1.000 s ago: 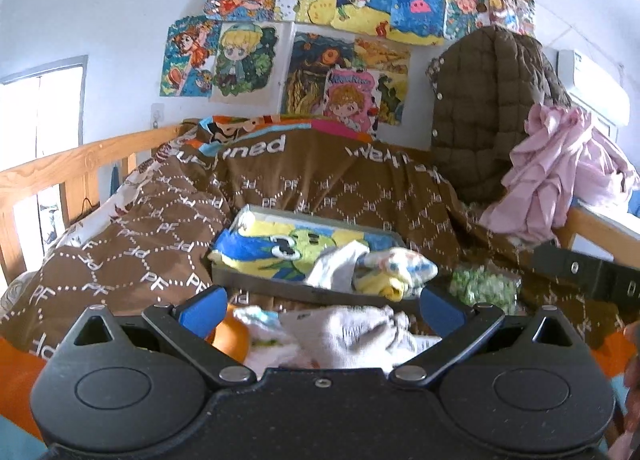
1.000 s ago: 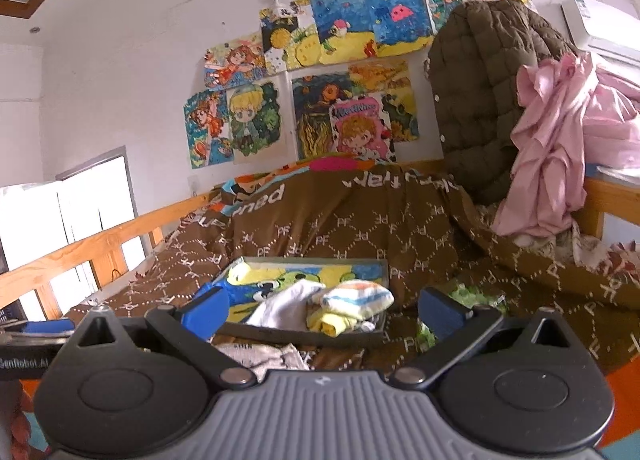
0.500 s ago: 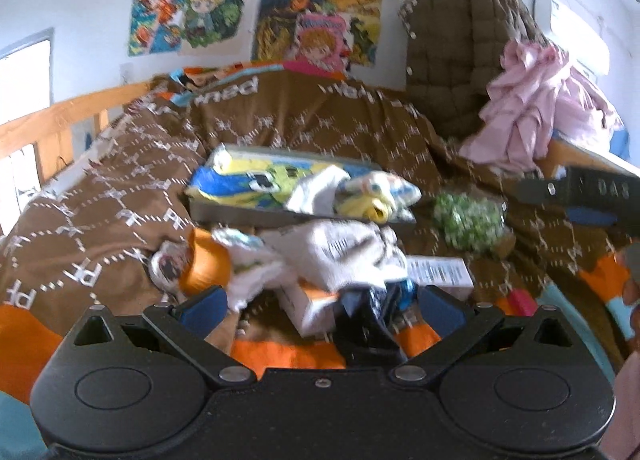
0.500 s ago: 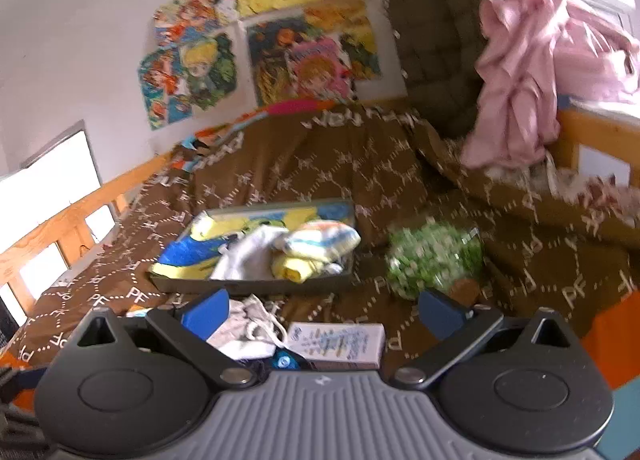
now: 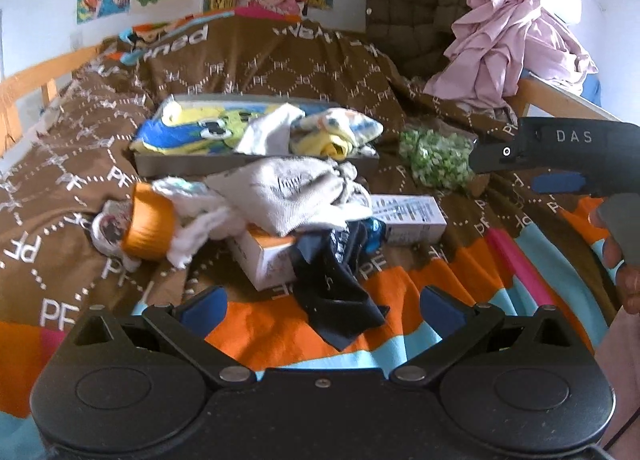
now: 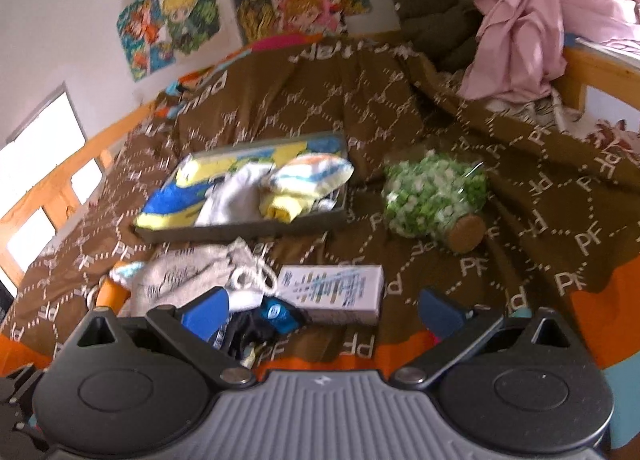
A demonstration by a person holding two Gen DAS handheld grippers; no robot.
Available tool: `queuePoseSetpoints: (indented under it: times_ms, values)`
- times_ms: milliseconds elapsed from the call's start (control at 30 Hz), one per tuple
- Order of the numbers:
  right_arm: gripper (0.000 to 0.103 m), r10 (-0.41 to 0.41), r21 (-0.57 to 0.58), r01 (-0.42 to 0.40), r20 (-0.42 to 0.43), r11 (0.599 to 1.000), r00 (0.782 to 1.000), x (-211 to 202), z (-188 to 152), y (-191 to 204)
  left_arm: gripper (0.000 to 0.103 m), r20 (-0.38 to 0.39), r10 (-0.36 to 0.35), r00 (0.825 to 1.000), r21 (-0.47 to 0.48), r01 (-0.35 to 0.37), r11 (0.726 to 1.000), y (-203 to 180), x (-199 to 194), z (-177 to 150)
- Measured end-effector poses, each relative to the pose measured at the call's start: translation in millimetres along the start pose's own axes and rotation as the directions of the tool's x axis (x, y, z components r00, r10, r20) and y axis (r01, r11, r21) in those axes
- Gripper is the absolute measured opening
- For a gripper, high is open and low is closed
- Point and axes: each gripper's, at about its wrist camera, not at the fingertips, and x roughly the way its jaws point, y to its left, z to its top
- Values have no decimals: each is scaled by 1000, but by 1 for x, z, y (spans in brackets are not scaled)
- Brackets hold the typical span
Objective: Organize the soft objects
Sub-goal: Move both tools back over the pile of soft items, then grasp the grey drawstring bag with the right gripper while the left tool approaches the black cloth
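Observation:
A grey tray (image 5: 256,163) on the brown bedspread holds a blue-yellow cloth (image 5: 180,131), a white sock (image 5: 268,131) and a striped yellow sock (image 5: 340,131). In front of it lies a pile: a grey drawstring pouch (image 5: 292,191), a white cloth (image 5: 204,219), a dark navy sock (image 5: 336,280). My left gripper (image 5: 322,306) is open above the navy sock. My right gripper (image 6: 322,308) is open over the pile's right side; it also shows in the left wrist view (image 5: 552,151). The tray (image 6: 248,227) and pouch (image 6: 180,272) show in the right wrist view.
Two white boxes (image 5: 404,215) (image 5: 268,256), an orange-lidded item (image 5: 148,225) and a green-filled jar with a cork (image 6: 436,195) lie around the pile. A wooden bed rail (image 5: 36,75) runs along the left. A brown jacket and pink cloth (image 5: 512,35) hang at the back right.
Both grippers have tilted downward and moved nearer the bed, so the pile of cloths and boxes has come into view. Both stay open.

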Motion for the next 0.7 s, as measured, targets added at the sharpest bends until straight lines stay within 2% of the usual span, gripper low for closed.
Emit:
queuePoseSetpoints:
  times_ms: [267,567,700]
  values:
    - [103,7,-61,-12,-96,998,995,17,-5,14,102,-58,-23,998,-36,21,999,1,17,-2]
    - [103,59,-107,-74,-134,992,989,23,-7,24,102,-95,-40,995,-71,34,997,2,36,-3]
    - [103,107,-102,-123,-149,987,983,29,-7,29,102,-96,-46,994,-80,39,996,2,38,-3]
